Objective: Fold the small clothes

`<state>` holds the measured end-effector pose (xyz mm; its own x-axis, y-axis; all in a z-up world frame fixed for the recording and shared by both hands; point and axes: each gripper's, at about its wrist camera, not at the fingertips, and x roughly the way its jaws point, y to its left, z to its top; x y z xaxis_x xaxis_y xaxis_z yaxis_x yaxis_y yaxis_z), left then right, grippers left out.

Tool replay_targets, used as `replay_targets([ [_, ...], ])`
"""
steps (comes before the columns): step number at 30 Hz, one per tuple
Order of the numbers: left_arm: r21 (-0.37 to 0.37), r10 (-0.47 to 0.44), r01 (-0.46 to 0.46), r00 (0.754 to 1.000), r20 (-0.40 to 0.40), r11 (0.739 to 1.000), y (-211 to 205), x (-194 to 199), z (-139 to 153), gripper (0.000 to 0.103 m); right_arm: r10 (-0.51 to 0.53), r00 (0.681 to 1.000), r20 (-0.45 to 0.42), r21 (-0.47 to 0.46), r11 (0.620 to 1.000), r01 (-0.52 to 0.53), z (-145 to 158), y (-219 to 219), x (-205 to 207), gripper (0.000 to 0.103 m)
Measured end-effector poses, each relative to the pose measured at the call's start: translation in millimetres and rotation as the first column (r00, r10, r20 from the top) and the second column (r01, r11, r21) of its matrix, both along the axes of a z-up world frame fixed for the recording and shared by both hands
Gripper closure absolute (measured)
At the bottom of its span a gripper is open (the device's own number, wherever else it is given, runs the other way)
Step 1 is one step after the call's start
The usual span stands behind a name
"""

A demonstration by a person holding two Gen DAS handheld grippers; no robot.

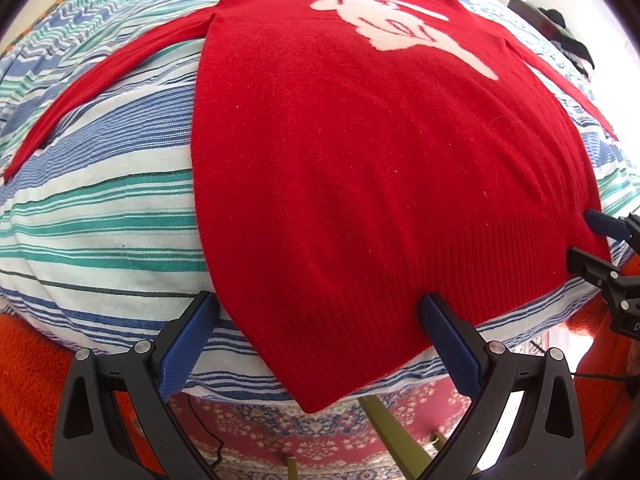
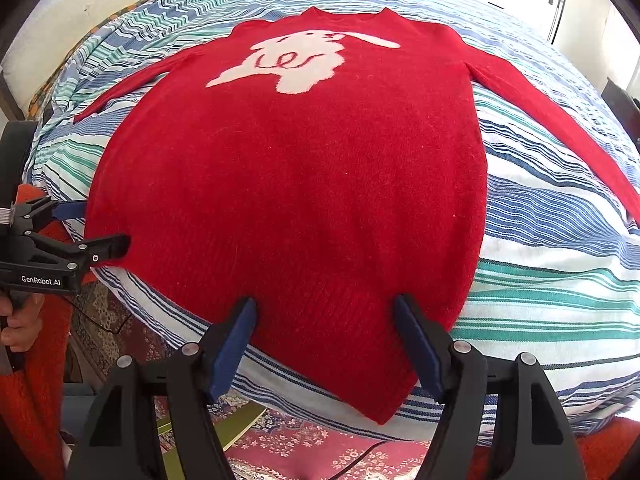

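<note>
A red knitted sweater [image 1: 340,140] with a white dog motif [image 1: 400,28] lies flat, front up, on a striped cover, both sleeves spread out. It also shows in the right wrist view [image 2: 300,168]. My left gripper [image 1: 318,300] is open, its blue pads either side of the sweater's near left hem corner. My right gripper [image 2: 324,304] is open, its pads straddling the near right hem corner. Each gripper shows at the edge of the other's view: the right one [image 1: 592,236] and the left one [image 2: 88,226].
The striped blue, green and white cover [image 1: 100,208] spreads over a rounded padded surface, also in the right wrist view [image 2: 560,280]. Below its near edge lie a patterned red rug [image 1: 300,428], an olive green frame [image 1: 384,428] and orange fleece [image 1: 28,360].
</note>
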<state>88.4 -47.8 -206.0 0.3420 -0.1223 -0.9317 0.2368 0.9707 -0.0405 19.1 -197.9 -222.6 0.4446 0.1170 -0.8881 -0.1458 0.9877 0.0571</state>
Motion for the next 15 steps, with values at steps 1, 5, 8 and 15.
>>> replay_targets([
  [1, 0.000, 0.000, 0.000, 1.000, 0.000, 1.000, 0.1, -0.1, 0.0, 0.002, 0.000, 1.000, 0.000, 0.000, 1.000, 0.000, 0.1, 0.1, -0.1, 0.031],
  [5, 0.001, 0.000, 0.000, 1.000, 0.000, 1.000, -0.9, 1.7, 0.9, 0.001, 0.003, 1.000, 0.002, -0.003, 1.000, -0.003, -0.3, 1.0, -0.3, 0.030],
  [8, 0.000, -0.001, 0.001, 1.000, 0.001, 1.000, -0.7, 3.0, 1.4, 0.001, 0.006, 1.000, 0.003, -0.005, 1.000, -0.006, -0.7, 2.2, -0.3, 0.028],
  [15, -0.086, 0.038, -0.021, 0.979, 0.198, 0.996, 20.9, -13.7, 55.7, 0.004, -0.036, 0.998, 0.048, 0.119, 0.992, 0.030, 20.9, -17.0, -7.2, 0.029],
])
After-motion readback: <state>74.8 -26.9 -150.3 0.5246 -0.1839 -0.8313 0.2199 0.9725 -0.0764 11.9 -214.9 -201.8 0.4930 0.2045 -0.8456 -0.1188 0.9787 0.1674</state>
